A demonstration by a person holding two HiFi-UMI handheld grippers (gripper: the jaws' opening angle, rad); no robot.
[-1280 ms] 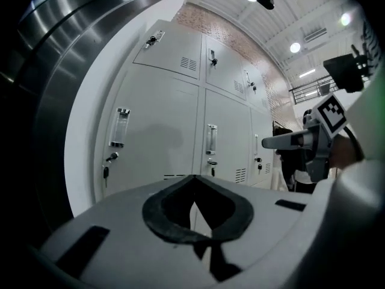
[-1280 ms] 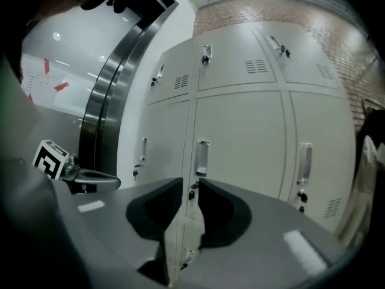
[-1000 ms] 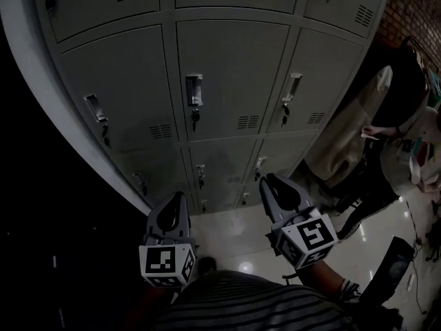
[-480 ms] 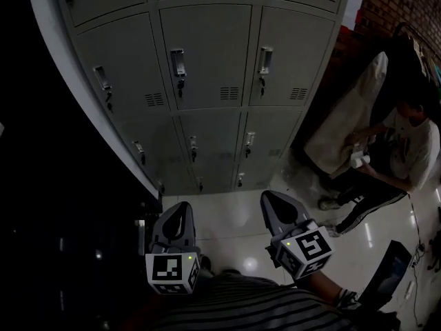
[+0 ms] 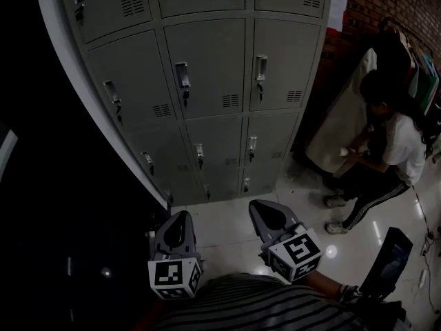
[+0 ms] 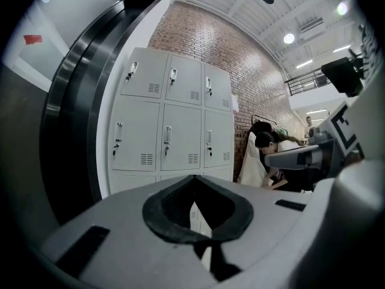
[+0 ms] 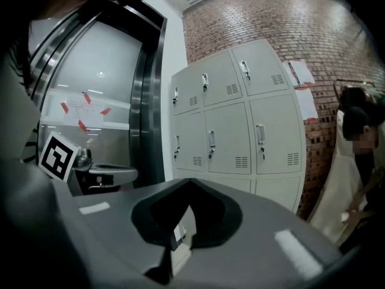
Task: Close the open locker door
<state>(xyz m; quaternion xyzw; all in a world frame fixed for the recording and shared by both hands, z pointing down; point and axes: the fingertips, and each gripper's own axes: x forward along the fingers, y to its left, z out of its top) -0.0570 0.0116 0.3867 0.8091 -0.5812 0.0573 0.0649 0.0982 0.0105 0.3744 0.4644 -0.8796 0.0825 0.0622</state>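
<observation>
Locker bank sits at 12 o'clock of both tongs, well apart, bare floor between. Every door in view looks flush. No open locker door seen, so likely shut already or out of frame.

Left gripper: jaws pressed together, nothing between. Right gripper: same, tips meeting, empty. Both held low, near person's body.

Judgement: door is thin sheet metal, light, stiff, smooth-painted, swings free on hinge. No pinch needed. Push flat face beside handle, far from hinge side.
</observation>
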